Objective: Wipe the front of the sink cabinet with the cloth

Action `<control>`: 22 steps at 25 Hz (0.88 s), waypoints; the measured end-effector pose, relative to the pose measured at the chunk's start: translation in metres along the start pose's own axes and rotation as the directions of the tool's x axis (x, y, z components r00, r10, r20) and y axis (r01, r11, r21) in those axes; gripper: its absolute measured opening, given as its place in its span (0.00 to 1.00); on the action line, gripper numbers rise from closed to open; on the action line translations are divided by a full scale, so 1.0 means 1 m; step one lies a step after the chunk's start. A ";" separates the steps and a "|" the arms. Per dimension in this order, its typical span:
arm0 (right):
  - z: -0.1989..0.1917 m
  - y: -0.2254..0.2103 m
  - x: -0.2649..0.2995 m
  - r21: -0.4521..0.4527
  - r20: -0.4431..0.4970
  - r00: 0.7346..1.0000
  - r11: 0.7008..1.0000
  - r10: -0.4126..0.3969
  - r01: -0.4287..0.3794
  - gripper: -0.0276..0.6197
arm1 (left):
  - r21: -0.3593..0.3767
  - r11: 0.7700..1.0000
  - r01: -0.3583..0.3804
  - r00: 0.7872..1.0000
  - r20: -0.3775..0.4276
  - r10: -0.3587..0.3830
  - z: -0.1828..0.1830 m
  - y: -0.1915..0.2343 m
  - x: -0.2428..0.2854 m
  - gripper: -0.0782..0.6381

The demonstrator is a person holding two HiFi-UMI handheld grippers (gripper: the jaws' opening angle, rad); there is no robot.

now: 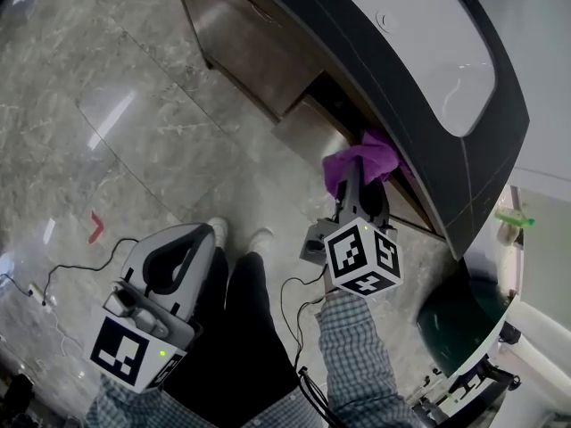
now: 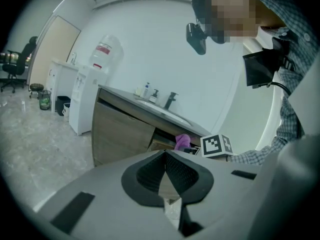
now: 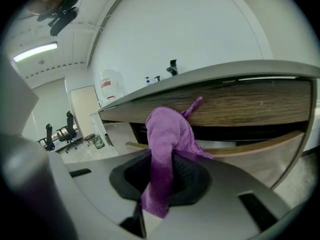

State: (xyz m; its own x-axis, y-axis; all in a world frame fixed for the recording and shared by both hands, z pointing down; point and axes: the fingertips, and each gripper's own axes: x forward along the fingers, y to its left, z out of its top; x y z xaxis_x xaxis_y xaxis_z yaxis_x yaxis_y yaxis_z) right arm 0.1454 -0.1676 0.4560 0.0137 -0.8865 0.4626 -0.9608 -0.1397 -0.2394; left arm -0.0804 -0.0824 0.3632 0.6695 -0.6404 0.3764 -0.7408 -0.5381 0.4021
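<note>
While left hand-held gripper [image 2: 165,156] hangs closed, right hand-held gripper [image 3: 165,159] pinches the cloth [image 3: 169,126] under the countertop [image 3: 240,71].

Cloth [image 1: 357,160] at one o'clock, against the cabinet [image 1: 241,34] front (under the counter [image 1: 357,7]); left gripper [image 1: 198,232] at seven o'clock.

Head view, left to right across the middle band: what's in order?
Red floor mark → left gripper, shut and empty → right gripper, shut on the purple cloth → small green object at far right.
</note>
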 end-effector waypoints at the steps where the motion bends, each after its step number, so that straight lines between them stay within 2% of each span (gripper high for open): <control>1: 0.000 0.006 0.004 -0.005 -0.004 1.000 1.000 0.013 -0.013 0.16 | -0.004 1.000 -0.007 1.000 0.002 0.007 0.000 0.003 -0.002 0.12; 11: -0.003 0.075 0.047 -0.093 -0.042 0.983 0.979 0.178 -0.181 0.16 | -0.045 0.997 -0.061 0.998 0.018 0.062 -0.003 0.030 -0.015 0.12; 14: -0.006 0.092 0.055 -0.090 -0.041 0.974 0.971 0.221 -0.224 0.16 | -0.049 0.996 -0.075 0.997 0.013 0.075 -0.006 0.035 -0.018 0.12; 19: -0.014 0.122 0.066 -0.133 -0.057 0.956 0.947 0.288 -0.293 0.16 | -0.077 0.995 -0.063 0.997 0.049 0.067 -0.001 0.038 -0.018 0.12; 22: -0.028 0.137 0.067 -0.143 -0.073 0.943 0.932 0.325 -0.333 0.16 | -0.072 0.995 -0.071 0.997 0.036 0.073 -0.007 0.039 -0.019 0.12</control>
State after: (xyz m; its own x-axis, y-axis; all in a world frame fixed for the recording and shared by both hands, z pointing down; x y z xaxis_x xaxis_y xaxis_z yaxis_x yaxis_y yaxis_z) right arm 0.0070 -0.2341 0.4783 -0.3197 -0.8492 0.4202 -0.9398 0.2279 -0.2545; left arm -0.1214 -0.0876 0.3775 0.6110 -0.6976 0.3742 -0.7802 -0.4505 0.4339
